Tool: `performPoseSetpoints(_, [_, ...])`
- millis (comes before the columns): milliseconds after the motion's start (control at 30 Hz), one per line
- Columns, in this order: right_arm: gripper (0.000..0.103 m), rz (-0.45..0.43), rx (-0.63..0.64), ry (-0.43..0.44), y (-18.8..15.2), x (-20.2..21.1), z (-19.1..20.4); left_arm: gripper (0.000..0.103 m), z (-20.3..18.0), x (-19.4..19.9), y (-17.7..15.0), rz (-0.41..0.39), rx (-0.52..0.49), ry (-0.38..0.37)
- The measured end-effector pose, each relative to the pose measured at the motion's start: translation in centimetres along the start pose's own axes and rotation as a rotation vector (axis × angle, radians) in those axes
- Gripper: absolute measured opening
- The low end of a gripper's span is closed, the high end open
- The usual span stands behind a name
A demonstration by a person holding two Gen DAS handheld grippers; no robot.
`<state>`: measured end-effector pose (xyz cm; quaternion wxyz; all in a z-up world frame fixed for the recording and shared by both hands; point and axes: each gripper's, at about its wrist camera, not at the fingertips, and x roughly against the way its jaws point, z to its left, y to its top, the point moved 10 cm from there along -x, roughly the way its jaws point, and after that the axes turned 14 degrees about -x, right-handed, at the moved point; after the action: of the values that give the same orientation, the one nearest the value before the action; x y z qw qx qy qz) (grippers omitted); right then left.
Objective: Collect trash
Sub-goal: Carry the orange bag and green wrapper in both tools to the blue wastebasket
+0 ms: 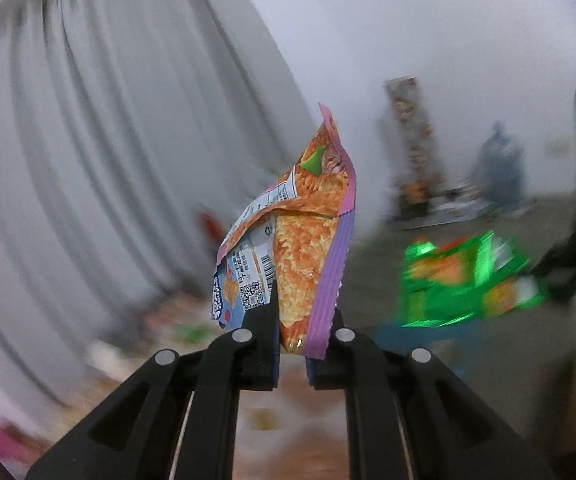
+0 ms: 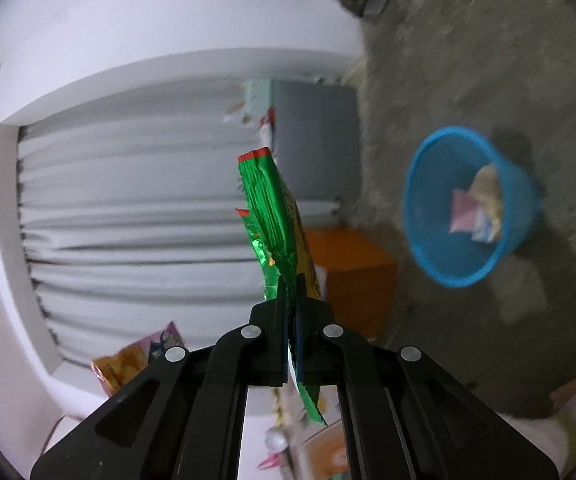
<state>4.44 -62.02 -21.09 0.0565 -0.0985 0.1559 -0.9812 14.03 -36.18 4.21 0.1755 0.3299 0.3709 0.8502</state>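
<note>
- Left tongs (image 1: 302, 300) pinch an orange packet (image 1: 308, 232), held upright in the air
- Right tongs (image 2: 295, 300) pinch a green packet (image 2: 275, 224)
- Blue bin (image 2: 468, 248) on the floor (image 2: 488, 60) holds wrappers (image 2: 480, 204), right of the green packet

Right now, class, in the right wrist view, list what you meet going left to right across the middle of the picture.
Grey curtain → green snack wrapper clamped in the right tongs → orange box → blue basket holding some wrappers.
</note>
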Motion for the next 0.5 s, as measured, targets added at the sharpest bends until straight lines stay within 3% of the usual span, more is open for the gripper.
performPoseSetpoints(133, [0.001, -0.038, -0.018, -0.066, 1.9, -0.5, -2.4, 0.009, -2.8, -6.3, 0.0, 0.099, 0.258, -0.338])
performPoseSetpoints(233, [0.001, -0.042, -0.033, -0.109, 3.1, -1.0, -4.1, 0.009, -5.8, -11.3, -0.5, 0.194, 0.43, -0.548])
performPoseSetpoints(400, [0.001, -0.03, -0.053, -0.166, 5.0, -2.8, -6.6, 0.009, -10.2, -18.4, -1.8, 0.337, 0.689, -0.76])
performPoseSetpoints(500, [0.001, -0.019, -0.054, -0.205, 6.1, -4.7, -8.0, 0.009, -11.9, -21.5, -2.9, 0.404, 0.822, -0.815])
